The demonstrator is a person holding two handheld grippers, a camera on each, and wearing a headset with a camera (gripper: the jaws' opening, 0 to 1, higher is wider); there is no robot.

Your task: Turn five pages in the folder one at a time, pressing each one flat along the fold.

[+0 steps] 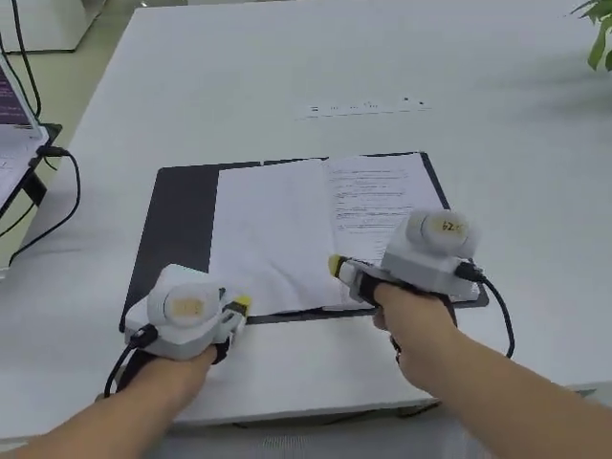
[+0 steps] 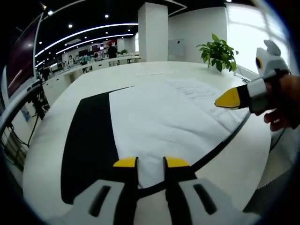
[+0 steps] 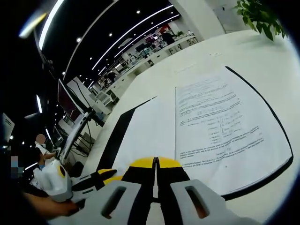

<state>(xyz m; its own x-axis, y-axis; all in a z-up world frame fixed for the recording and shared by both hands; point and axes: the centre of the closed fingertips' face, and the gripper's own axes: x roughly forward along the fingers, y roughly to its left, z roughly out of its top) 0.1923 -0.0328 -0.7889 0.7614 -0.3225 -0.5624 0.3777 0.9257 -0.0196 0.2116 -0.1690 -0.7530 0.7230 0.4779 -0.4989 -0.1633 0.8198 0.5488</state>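
White table [image 1: 287, 67], folder [image 3: 220, 117] ahead of right claw [image 3: 156, 162]

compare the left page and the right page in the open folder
The left page is blank white; the right page carries printed lines of text. The left page leaves a wide black strip of the folder bare beside it; the right page reaches almost to the folder's edge. Both are white sheets lying open, meeting at the fold.

left tool [image 2: 151, 162] held low, jaws slightly parted, right tool [image 3: 155, 162] jaws pressed together
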